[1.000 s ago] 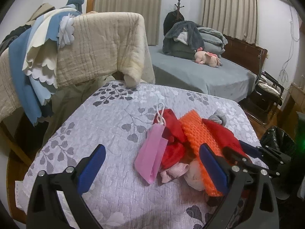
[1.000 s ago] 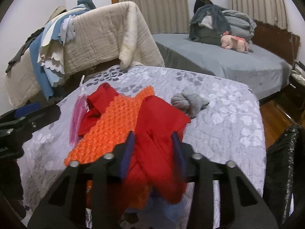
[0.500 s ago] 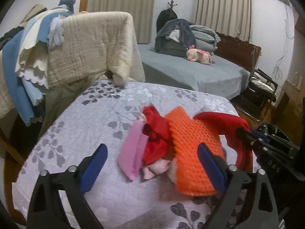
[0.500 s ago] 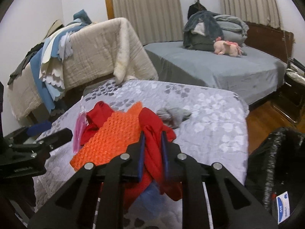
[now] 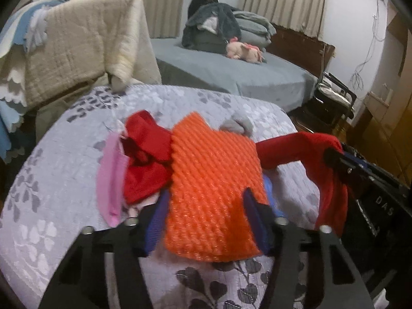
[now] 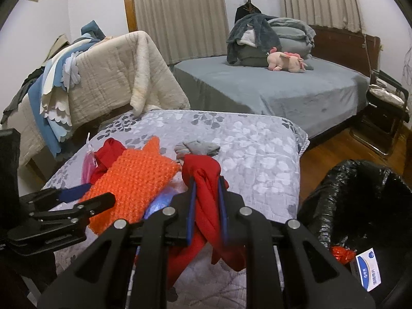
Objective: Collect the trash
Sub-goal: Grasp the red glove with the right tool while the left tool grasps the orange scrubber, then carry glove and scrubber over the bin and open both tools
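Trash pile on quilt-covered bench: our right gripper (image 6: pixel 206 200) fingers clenched on red cloth (image 6: pixel 203 180), lifted, bin bag (image 6: pixel 360 206) to its right. Left gripper (image 5: pixel 206 216) fingers just been closing round orange mesh (image 5: pixel 211 180), pads touching. Pink mask (image 5: pixel 110 177), grey rag (image 6: pixel 197 148) beyond fingers, left to do.

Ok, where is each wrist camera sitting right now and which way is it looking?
Left wrist: behind the left gripper, looking down across the floral quilt; its blue pads have just been closing around the orange knitted piece.
Right wrist: behind the right gripper, shut on the red cloth, facing the quilt, bed beyond, black trash bag at its right.
Shared: orange piece, red cloth, grey bed; each view shows the other gripper.
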Available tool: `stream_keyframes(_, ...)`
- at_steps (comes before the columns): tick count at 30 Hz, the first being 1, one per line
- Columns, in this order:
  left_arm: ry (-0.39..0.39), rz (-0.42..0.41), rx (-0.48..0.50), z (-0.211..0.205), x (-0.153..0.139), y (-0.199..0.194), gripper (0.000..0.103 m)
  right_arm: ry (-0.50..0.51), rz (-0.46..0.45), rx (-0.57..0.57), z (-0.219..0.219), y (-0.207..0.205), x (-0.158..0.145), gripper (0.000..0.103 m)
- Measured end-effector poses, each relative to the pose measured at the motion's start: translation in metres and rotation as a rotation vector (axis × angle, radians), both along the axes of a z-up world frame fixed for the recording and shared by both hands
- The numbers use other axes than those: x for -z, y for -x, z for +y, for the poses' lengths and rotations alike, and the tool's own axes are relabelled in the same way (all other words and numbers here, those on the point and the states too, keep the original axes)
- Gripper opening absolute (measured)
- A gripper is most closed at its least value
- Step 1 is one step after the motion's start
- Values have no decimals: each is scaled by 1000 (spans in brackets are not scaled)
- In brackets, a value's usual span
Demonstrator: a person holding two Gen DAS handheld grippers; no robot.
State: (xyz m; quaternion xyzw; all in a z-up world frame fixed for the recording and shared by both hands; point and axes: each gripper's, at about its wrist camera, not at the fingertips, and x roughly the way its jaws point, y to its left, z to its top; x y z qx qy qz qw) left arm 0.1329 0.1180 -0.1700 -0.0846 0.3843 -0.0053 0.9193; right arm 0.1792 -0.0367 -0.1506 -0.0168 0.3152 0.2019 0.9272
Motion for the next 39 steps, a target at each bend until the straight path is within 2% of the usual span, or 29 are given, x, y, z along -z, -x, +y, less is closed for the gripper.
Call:
stream_keyframes(4, 14, 0, 31, -7, 1, 0, 22, 1, 0, 0, -1, 1, 0, 15)
stream_keyframes(6, 17, -5, 44, -10, -1, 1, 15, 1, 0, -1, -2, 1, 0, 15)
stream_keyframes(20, 12, -60, 49, -9, -24, 8, 12, 18, -10, 3, -11, 14, -9, 15)
stream_keyframes(39, -11, -160, 73, -33, -77, 24, 12, 0, -90, 44, -38, 37, -61, 15)
